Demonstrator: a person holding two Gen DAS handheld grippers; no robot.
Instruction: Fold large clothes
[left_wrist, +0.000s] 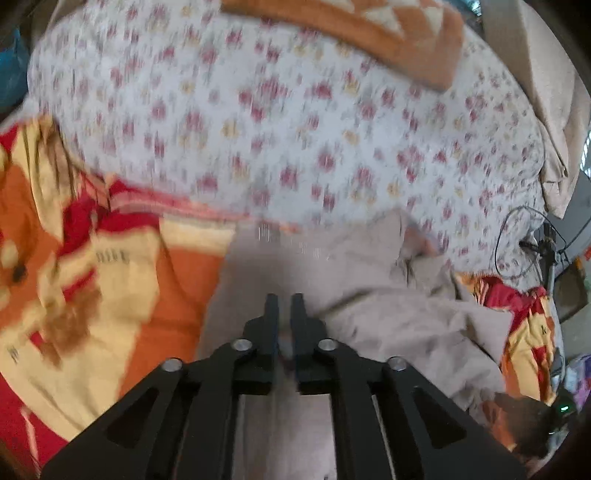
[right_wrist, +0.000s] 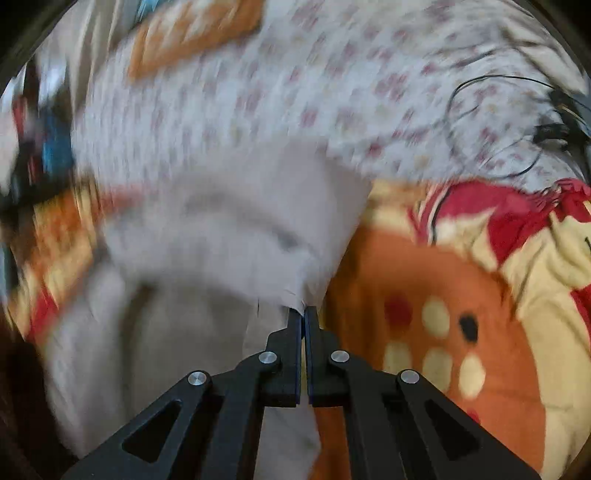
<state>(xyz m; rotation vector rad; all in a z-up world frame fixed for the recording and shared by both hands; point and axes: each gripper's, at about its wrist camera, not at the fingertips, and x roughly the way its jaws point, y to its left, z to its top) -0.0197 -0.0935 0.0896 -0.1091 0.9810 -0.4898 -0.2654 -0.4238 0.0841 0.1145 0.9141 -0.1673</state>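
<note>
The big beige cloth (right_wrist: 236, 236) lies on the bed's flowery sheet (left_wrist: 295, 122) and orange blanket (left_wrist: 110, 295). My right tongs (right_wrist: 303, 314) pinch its edge tight. If I tug fast, it could slip out. My left tongs (left_wrist: 284, 306), nearly closed and holding nothing I can see, point low over the cloth.

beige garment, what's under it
The beige garment lies on an orange, red and cream blanket, with a floral sheet beyond. What lies beneath its middle is covered. The right gripper pinches its edge.
</note>
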